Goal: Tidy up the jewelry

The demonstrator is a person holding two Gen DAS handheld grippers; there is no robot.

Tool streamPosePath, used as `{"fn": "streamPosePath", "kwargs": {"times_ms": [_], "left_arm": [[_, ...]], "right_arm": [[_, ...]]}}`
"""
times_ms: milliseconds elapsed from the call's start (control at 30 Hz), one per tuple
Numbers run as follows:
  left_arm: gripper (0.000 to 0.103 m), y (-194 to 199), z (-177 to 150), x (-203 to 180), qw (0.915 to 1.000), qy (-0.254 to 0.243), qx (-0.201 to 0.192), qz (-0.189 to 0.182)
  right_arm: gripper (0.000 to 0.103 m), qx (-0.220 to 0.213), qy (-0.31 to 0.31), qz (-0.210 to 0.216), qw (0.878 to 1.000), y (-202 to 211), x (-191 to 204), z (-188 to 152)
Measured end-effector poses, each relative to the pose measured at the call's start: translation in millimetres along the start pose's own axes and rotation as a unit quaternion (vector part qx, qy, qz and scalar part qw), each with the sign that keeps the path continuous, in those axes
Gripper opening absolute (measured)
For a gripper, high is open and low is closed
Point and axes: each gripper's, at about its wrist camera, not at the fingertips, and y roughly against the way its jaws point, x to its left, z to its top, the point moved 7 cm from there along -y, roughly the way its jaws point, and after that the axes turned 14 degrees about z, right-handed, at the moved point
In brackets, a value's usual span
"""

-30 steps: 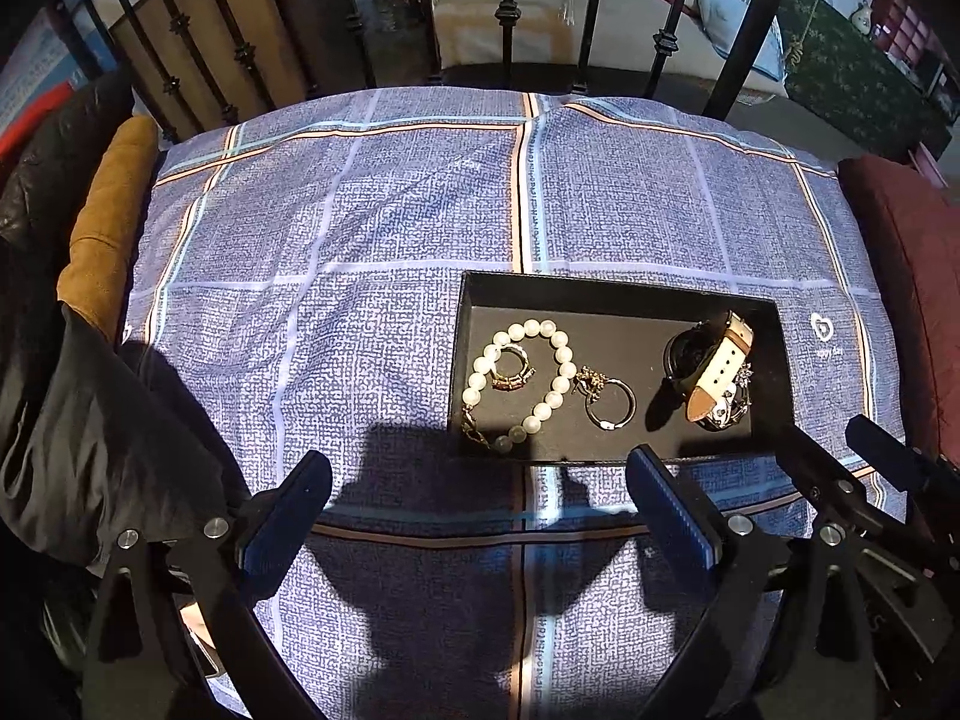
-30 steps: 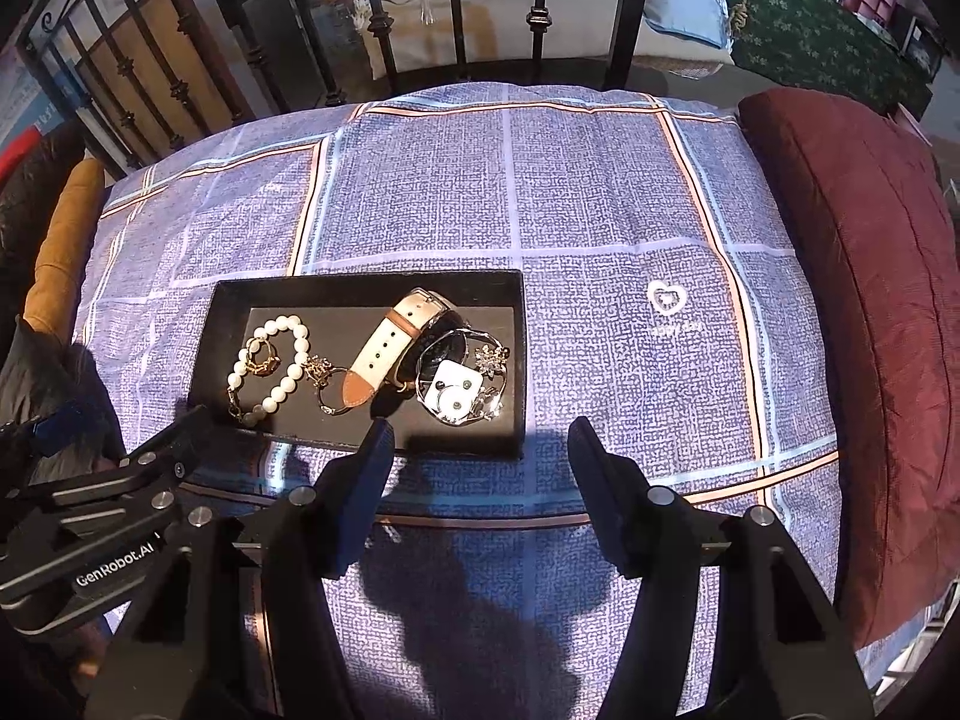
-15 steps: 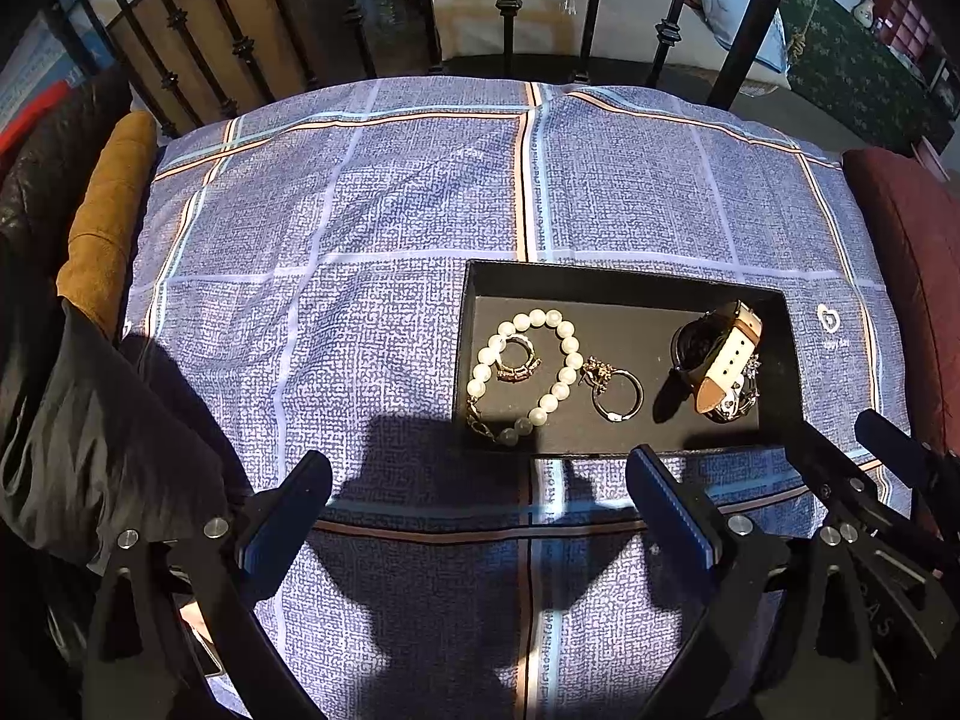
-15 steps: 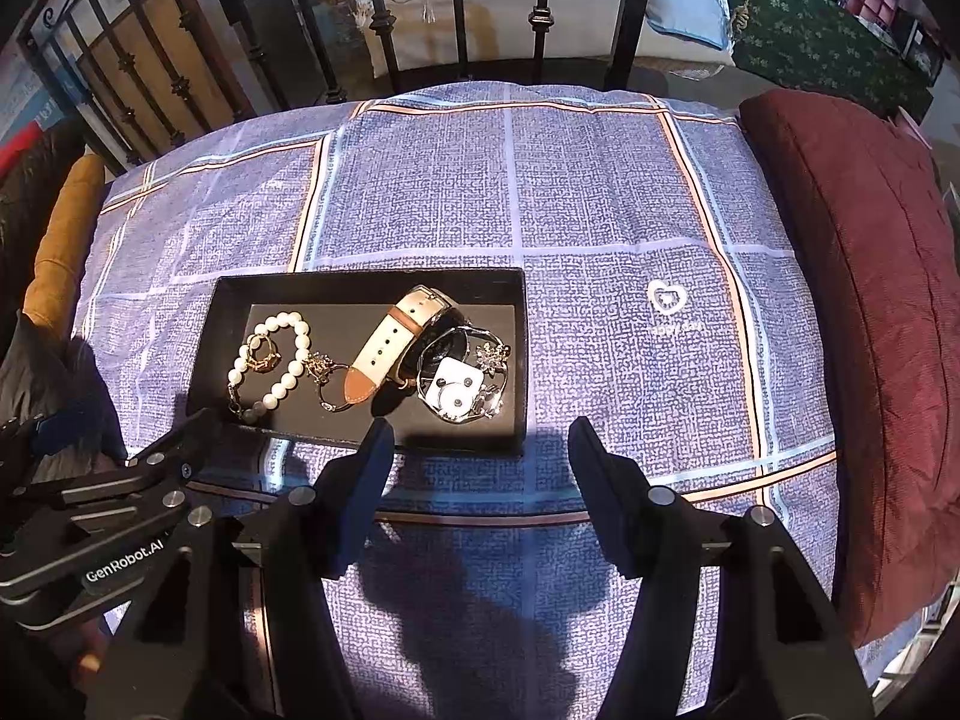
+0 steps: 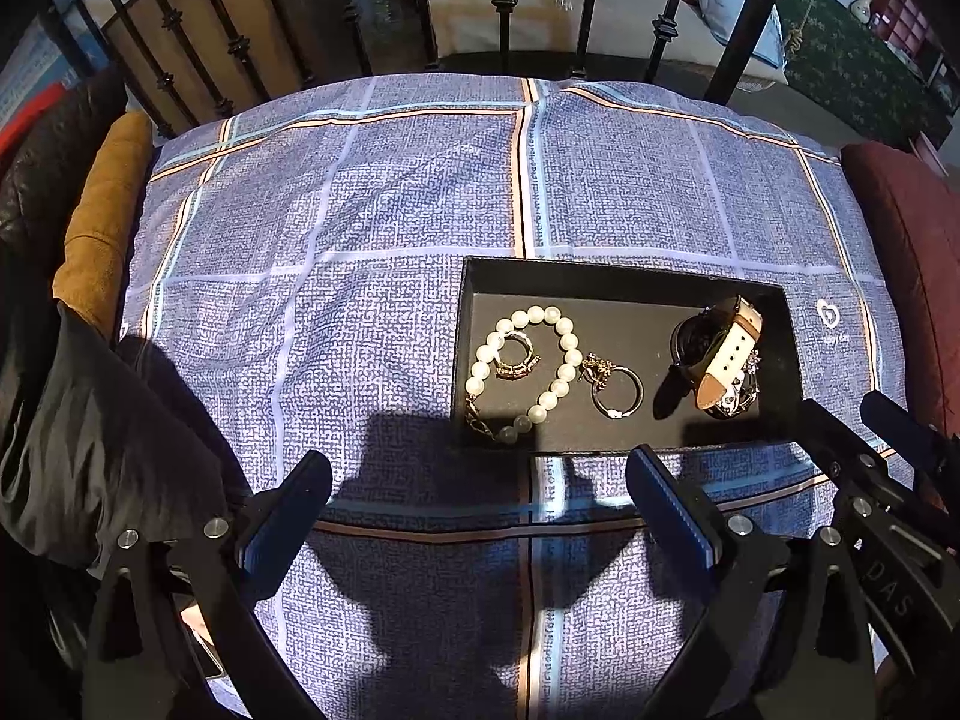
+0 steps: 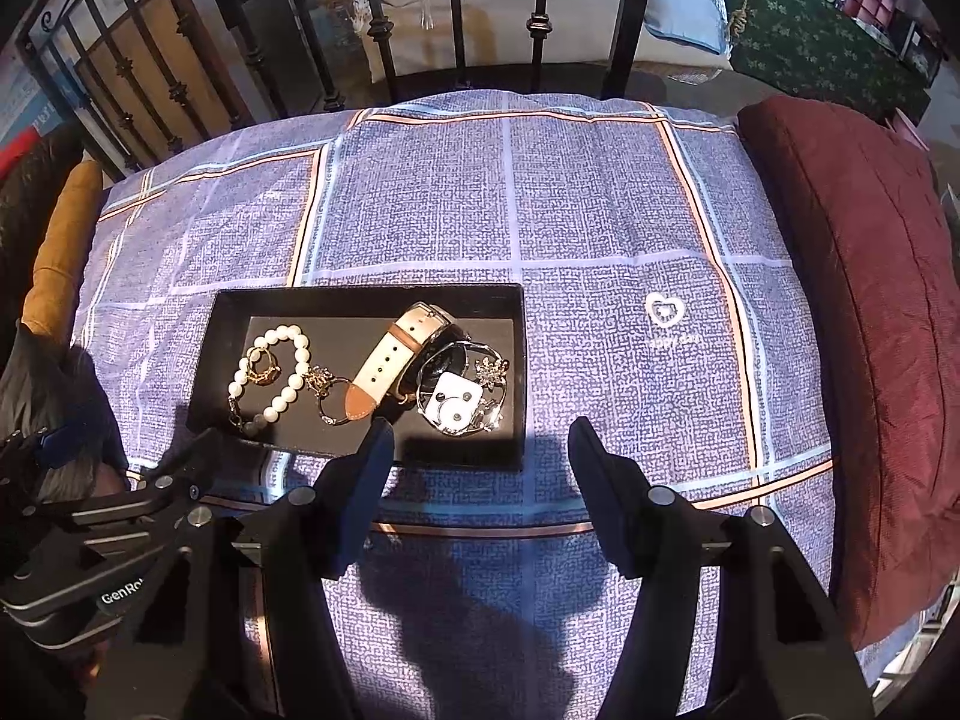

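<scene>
nothing has moved: both tongs (image 5: 477, 489) (image 6: 477, 450) hang spread over rectangular black tray (image 6: 240, 300) holding round pearl bracelet (image 6: 282, 372).

- Blue checked bedcover (image 5: 372, 228) spans the bed, sunlit, with hard shadows near the front.
- Black iron bedrail (image 6: 540, 30) behind.
- Maroon cushion (image 6: 864, 312) right; ochre cushion (image 5: 102, 222) left.
- Green patterned cloth (image 6: 810, 42) beyond.
</scene>
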Motion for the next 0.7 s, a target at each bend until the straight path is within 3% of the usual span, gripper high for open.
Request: {"fn": "streamPosePath", "kwargs": {"times_ms": [700], "left_arm": [[0.096,-3.2,2.2,-0.6,1.0000,0.000,0.002,-0.005]], "right_arm": [[0.061,0.001,-0.004,0.000,1.000,-3.6,-2.2,1.2]]}}
